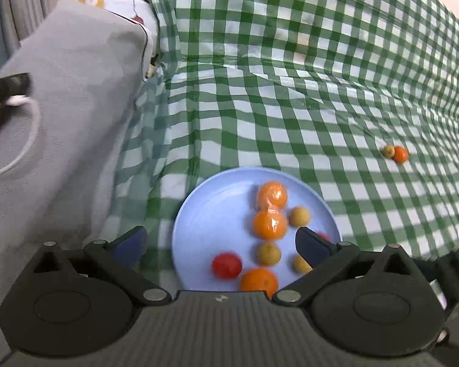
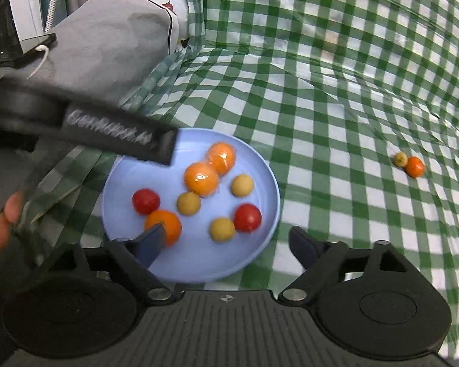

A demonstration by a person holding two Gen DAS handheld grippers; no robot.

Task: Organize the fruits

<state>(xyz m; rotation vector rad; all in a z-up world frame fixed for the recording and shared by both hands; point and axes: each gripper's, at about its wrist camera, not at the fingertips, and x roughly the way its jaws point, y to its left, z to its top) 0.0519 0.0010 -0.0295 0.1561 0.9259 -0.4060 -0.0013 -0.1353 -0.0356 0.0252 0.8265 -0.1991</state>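
Right tongs (image 2: 226, 241) (agape) over plate (image 2: 260, 165)

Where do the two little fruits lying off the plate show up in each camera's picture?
Left wrist view: the stray pair lies far right, mid-height, on the checked cloth.
Right wrist view: the stray pair lies far right, mid-height.
Shared landmark: the blue plate of fruit, left of the pair.

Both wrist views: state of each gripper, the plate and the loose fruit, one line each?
Left gripper: open, empty, over the plate.
Right gripper: open, empty.
Round light-blue plastic plate: upright, holding eight fruits.
Small orange fruit and small yellowish fruit: on the green-checked tablecloth, touching, off the plate.
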